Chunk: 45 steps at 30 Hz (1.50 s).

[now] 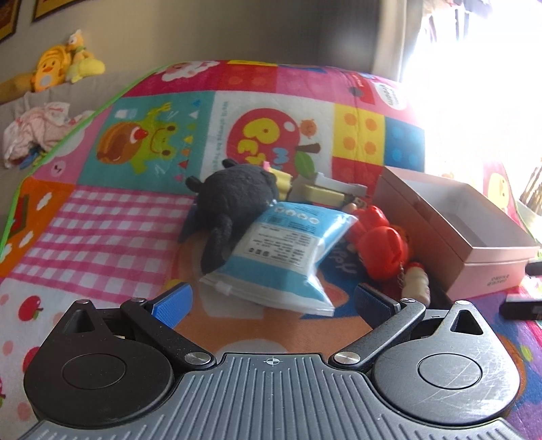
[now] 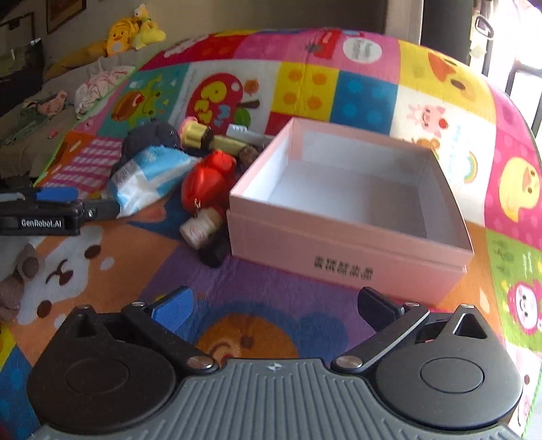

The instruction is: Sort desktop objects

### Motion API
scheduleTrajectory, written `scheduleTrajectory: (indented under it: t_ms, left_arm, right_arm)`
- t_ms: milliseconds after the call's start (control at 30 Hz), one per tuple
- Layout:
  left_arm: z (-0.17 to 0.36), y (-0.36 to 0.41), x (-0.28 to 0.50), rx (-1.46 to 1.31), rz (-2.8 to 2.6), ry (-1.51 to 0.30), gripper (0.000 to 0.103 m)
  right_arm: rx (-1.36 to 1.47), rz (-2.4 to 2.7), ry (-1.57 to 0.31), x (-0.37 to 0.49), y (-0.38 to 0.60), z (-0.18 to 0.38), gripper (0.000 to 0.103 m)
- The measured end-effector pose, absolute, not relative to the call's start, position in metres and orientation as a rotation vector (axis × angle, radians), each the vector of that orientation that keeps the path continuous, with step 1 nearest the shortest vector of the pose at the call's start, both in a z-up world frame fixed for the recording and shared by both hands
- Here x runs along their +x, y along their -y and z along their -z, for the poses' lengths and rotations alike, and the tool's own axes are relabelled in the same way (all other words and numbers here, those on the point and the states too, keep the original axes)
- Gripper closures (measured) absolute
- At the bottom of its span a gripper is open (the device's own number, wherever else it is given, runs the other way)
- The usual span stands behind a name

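A blue and white packet (image 1: 281, 257) lies on the colourful mat, leaning on a black plush toy (image 1: 233, 203). My left gripper (image 1: 274, 301) is open just in front of the packet's near edge, with nothing between its fingers. A red doll (image 1: 382, 243) lies to the packet's right, beside a pink open box (image 1: 481, 257). In the right wrist view the pink box (image 2: 352, 250) is empty, with the red doll (image 2: 210, 179) and packet (image 2: 149, 176) to its left. My right gripper (image 2: 276, 308) is open above the mat, short of the box. The left gripper's (image 2: 56, 203) body shows at the left.
A yellow and grey toy (image 1: 325, 193) lies behind the packet. The patchwork mat (image 1: 111, 216) stretches left and far. Yellow plush toys (image 2: 132, 30) and crumpled clothes (image 2: 101, 84) sit beyond the mat's far left edge. A dark object (image 1: 521, 306) lies at the right.
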<state>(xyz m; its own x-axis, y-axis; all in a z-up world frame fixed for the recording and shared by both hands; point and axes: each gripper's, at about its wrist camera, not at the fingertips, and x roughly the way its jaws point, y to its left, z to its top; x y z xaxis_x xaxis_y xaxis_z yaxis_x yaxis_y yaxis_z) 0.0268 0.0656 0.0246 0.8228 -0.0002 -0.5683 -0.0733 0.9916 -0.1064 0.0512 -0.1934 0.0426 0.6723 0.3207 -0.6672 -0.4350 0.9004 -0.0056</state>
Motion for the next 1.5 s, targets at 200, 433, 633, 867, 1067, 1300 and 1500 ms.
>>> scheduleTrajectory:
  t_ms: [200,433,633,867,1067,1300,1500]
  left_arm:
    - [-0.019,-0.064,0.019,-0.151,0.098,-0.644,0.000]
    - [-0.022,-0.061,-0.011,-0.112,0.111,-0.632,0.000]
    - [-0.021,-0.071,-0.026,-0.121,0.123,-0.669,0.000]
    - [-0.021,-0.060,-0.024,-0.107,0.179,-0.673,0.000]
    - [-0.015,-0.045,-0.014,-0.068,0.189,-0.701,0.000]
    - [-0.016,-0.041,0.016,0.005,0.033,-0.704,0.000]
    - [-0.026,-0.071,0.034,0.004,-0.162,-0.690,0.000]
  right_arm:
    - [-0.302,-0.531,-0.396,0.046,0.134,-0.088,0.000]
    - [-0.484,-0.493,-0.511,0.103,0.050,-0.041,0.041]
    - [-0.496,-0.414,-0.599,0.123,0.040,-0.010,0.052]
    - [-0.237,-0.816,-0.705,0.084,0.084,-0.037,0.058]
    - [-0.222,-0.659,-0.640,0.049,0.136,-0.038,0.039]
    - [-0.172,-0.538,-0.726,0.065,0.148,-0.008,0.050]
    - [-0.164,-0.578,-0.731,0.066,0.137,0.003,0.075]
